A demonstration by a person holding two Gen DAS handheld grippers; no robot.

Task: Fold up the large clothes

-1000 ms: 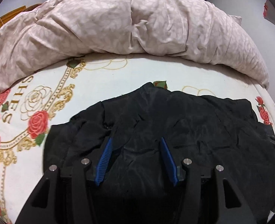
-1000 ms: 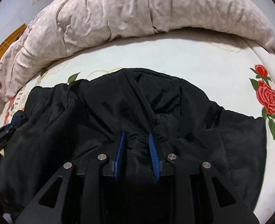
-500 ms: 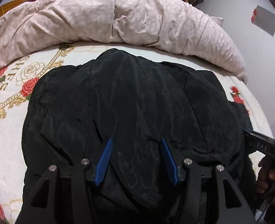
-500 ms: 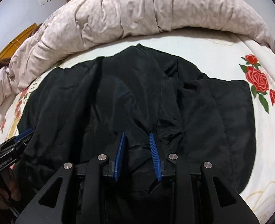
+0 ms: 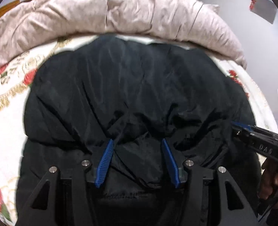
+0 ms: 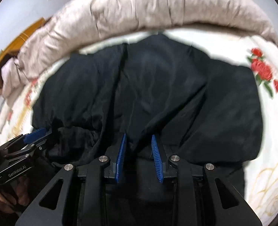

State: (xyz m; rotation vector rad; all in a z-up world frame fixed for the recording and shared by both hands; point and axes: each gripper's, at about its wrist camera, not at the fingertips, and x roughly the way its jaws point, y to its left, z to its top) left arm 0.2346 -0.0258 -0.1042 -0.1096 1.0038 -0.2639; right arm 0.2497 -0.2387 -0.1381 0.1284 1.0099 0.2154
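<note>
On the bed sheet (image 5: 5,101), just in front of the rolled quilt (image 5: 120,15), lies the black jacket (image 5: 131,86), spread wide with its far edge close to the quilt and its near edge gathered up toward the two grippers. The left gripper (image 5: 137,145) has its blue fingers (image 5: 105,162) set apart with a thick bunch of jacket cloth filling the gap between them; whether they are truly pinching it I cannot tell, though radiating creases suggest the cloth is pulled there. The right gripper (image 6: 139,139) shows the same: fingers (image 6: 155,154) a little apart, dark cloth between them, folds running down into the gap. Each gripper appears at the edge of the other's view, both at the near hem of the jacket.

As for progress, I judge the folding to be at an early stage. The jacket looks laid out rather than folded: no neat rectangle, no crisp doubled edge, and the sides are rounded and loose. What remains seems to be the main folds and the smoothing.

The jacket cloth is thin, slightly shiny and slippery-looking, with soft wrinkles and a long seam running toward the quilt. The quilt is pale pink, puffy and creased, shaped as a long roll. The sheet is white with red roses and gold scrollwork, smooth and flat. Both views are somewhat blurred.
</note>
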